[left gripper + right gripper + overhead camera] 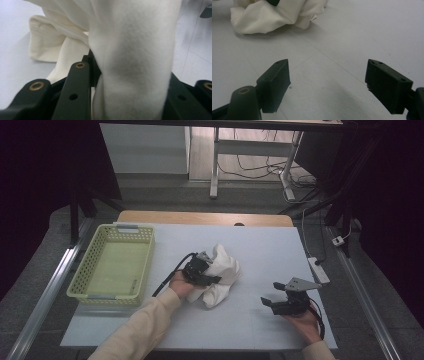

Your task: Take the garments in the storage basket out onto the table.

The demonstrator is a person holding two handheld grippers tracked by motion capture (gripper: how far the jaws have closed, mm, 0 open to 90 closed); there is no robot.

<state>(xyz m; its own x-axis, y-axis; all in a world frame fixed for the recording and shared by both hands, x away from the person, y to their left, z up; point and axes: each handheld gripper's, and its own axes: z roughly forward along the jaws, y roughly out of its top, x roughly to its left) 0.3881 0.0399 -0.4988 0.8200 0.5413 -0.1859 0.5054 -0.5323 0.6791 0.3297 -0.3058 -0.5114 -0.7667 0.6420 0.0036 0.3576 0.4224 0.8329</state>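
Observation:
A crumpled white cloth (223, 272) lies bunched at the middle of the pale table (270, 245). My left gripper (204, 271) is at the cloth's left side, shut on a thick fold of it; in the left gripper view the cloth (132, 50) runs up between the two black jaws and hides their tips. My right gripper (272, 293) rests low over the table's front right, apart from the cloth, with its jaws wide open. In the right gripper view bare table lies between the fingers (275, 80), and the cloth (274, 15) is farther off at the upper left.
A yellow-green perforated basket (85, 292), with nothing in it, stands on the table's left side. A white power strip (319, 270) with its cable lies at the right edge. Beyond the table are desk legs and cables on the floor.

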